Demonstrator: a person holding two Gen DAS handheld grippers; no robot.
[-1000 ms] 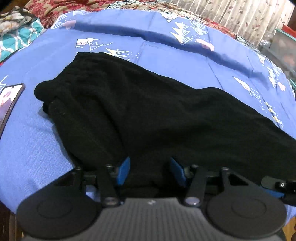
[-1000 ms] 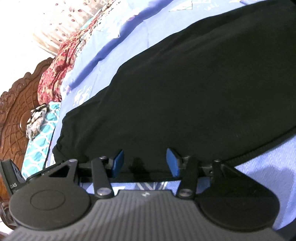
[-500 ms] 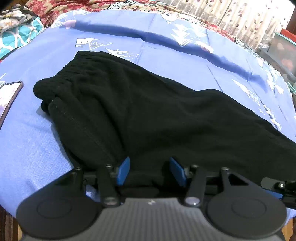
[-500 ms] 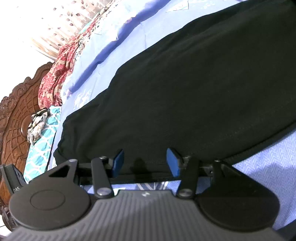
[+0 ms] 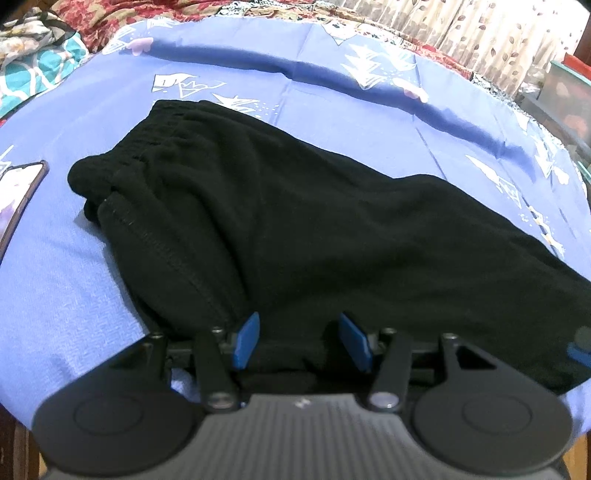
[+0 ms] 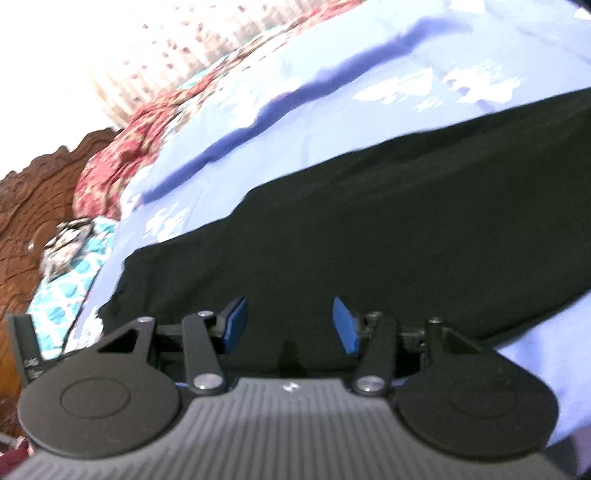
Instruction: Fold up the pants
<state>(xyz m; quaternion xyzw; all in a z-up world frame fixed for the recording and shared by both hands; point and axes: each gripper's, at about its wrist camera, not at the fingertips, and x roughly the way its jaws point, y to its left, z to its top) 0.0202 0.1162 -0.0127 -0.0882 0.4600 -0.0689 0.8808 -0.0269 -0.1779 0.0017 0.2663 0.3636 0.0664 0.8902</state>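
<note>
left gripper (image 5: 300, 341) spread, nothing held, at near edge of pants (image 5: 303, 229) | right gripper (image 6: 290, 325) likewise, view blurred | pants flat on sheet (image 5: 48, 295), seemingly halved lengthwise | step: pre-grasp | next: pinch edge, fold across

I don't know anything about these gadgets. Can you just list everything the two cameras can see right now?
pants: one, black, spread flat on the sheet
bedsheet: one, blue with white prints, under the pants
phone: one, screen lit, far left edge on the sheet
teal patterned cloth: one, upper left corner
red floral blanket: one, beyond the sheet
carved headboard: one, brown wood, at left
curtain: one, beige leaf print, behind
left tool: open, blue pads, at near pants edge
right tool: open, blue pads, over the pants
</note>
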